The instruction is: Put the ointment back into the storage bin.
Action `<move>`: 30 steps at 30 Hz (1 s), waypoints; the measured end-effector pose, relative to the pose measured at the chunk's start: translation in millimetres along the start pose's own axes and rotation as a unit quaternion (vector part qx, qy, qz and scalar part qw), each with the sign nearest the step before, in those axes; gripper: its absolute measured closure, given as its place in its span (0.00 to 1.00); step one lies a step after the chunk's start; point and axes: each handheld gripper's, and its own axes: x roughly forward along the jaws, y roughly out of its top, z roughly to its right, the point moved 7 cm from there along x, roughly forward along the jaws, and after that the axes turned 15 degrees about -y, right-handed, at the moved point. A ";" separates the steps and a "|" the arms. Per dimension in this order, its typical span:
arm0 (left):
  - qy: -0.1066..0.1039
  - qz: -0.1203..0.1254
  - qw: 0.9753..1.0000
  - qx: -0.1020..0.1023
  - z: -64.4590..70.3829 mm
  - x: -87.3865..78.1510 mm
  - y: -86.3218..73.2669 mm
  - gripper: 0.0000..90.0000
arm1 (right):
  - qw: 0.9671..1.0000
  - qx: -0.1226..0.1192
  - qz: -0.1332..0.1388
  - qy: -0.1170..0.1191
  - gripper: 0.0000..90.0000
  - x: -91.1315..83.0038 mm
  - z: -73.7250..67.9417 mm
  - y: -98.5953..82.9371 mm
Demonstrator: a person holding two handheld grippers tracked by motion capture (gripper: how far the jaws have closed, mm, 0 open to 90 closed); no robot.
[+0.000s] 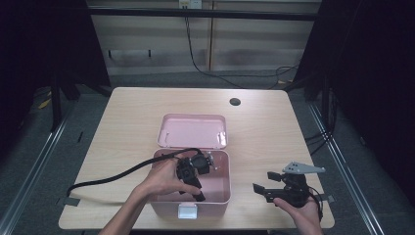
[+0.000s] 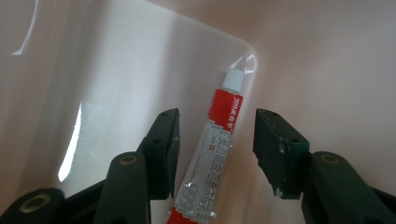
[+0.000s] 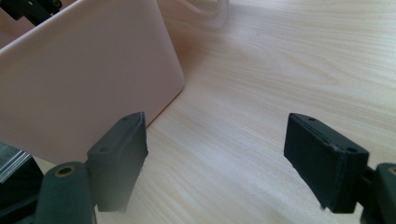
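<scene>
Jaws astride tube (image 2: 215,151) in box (image 2: 299,56)

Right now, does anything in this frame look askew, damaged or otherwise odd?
Nothing stands out. The red-and-white ointment tube lies intact and capped inside the open pink plastic box, between the open jaws of the left gripper. The right gripper is open above bare light wooden table beside the box.
</scene>
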 end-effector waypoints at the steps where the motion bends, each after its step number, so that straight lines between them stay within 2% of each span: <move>1: 0.001 0.000 1.000 0.002 0.4 -1.4 0.0 0.57 | 1.000 0.000 0.000 0.000 0.24 0.0 0.0 0.0; 2: 0.001 0.000 1.000 0.002 0.4 -1.4 0.0 0.57 | 1.000 0.000 0.000 0.000 0.24 0.0 0.0 0.0; 3: 0.010 0.005 1.000 0.005 2.3 -4.7 0.4 0.57 | 1.000 -0.001 0.000 0.000 0.24 0.0 -0.1 0.0; 6: 0.009 0.013 1.000 0.012 5.3 -8.7 0.7 0.57 | 1.000 0.000 0.000 0.000 0.24 0.0 -0.2 0.0; 8: 0.015 0.019 1.000 0.009 6.9 -13.8 -0.1 0.57 | 1.000 0.000 0.000 0.001 0.24 0.0 -0.4 0.0; 12: 0.016 0.023 0.999 0.017 10.6 -20.2 -1.0 0.57 | 1.000 0.001 0.000 0.002 0.24 0.1 -0.4 0.1; 13: 0.010 0.030 0.999 0.016 12.7 -22.2 -0.8 0.57 | 1.000 0.001 0.000 0.002 0.24 0.1 -0.4 0.1; 14: 0.014 0.029 0.999 0.019 13.5 -24.9 -1.4 0.56 | 1.000 0.001 -0.001 0.002 0.24 0.1 -0.4 0.1; 17: 0.022 0.029 0.999 0.010 15.9 -31.1 -4.6 0.53 | 1.000 0.000 0.000 0.002 0.23 0.0 -0.5 0.1; 23: 0.030 0.042 0.999 0.008 19.2 -41.7 -5.9 0.51 | 1.000 0.000 -0.001 0.003 0.23 0.1 -0.6 0.2; 24: 0.031 0.037 0.999 0.014 18.8 -44.2 -6.5 0.51 | 1.000 0.000 -0.001 0.003 0.23 0.1 -0.6 0.2; 28: 0.036 0.044 0.998 0.006 22.2 -51.1 -9.1 0.49 | 1.000 0.000 -0.001 0.002 0.23 0.2 -0.5 0.1; 29: 0.040 0.040 0.998 0.011 22.5 -53.4 -10.3 0.49 | 1.000 0.001 -0.002 0.003 0.23 0.1 -0.5 0.0; 30: 0.041 0.047 0.998 0.009 23.7 -54.5 -10.4 0.49 | 1.000 0.001 -0.002 0.003 0.23 0.1 -0.6 0.1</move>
